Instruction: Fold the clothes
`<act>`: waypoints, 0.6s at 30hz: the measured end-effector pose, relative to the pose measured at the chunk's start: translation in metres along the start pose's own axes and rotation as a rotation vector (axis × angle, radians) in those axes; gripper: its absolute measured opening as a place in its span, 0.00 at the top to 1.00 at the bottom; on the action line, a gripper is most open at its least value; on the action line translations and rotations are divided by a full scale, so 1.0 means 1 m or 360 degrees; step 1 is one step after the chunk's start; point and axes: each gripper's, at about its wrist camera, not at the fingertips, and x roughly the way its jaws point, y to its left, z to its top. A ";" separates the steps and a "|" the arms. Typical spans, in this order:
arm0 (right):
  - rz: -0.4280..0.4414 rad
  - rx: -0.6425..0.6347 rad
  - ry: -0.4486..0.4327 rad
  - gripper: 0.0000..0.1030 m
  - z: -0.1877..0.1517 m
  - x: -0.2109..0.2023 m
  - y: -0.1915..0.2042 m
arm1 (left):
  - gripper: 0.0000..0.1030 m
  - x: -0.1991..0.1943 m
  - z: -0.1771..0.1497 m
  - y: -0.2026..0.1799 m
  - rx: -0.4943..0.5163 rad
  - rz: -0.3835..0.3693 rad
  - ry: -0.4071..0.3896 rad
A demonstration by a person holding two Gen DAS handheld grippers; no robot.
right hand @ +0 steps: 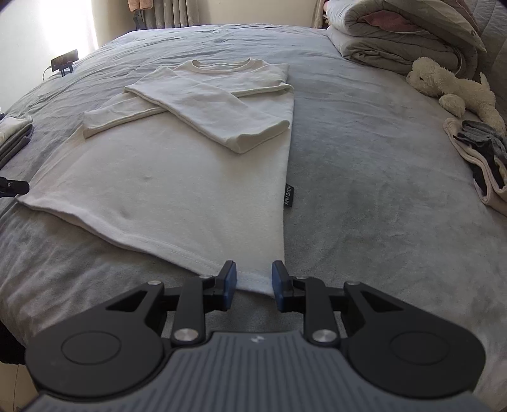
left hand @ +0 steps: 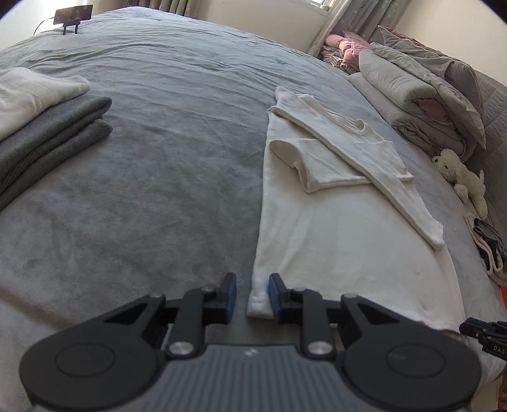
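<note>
A cream long-sleeved shirt lies flat on the grey bed cover, neck away from me, with both sleeves folded across its chest. My left gripper is at the hem's left corner. The corner lies between the jaws beside the right pad, and a gap shows, so the gripper is open. My right gripper is at the shirt's right hem corner. The hem lies between its blue pads, which stand apart without pinching it. Each gripper's tip shows at the edge of the other's view.
A folded stack of grey and white clothes sits at the left. At the right are rolled bedding, a cream plush toy and a small pile of socks on a cloth. A phone on a stand is at the far edge.
</note>
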 end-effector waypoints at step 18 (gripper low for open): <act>0.0355 0.0599 -0.0049 0.56 0.004 0.005 -0.038 | 0.74 0.002 0.002 0.006 -0.0017 -0.0117 0.0092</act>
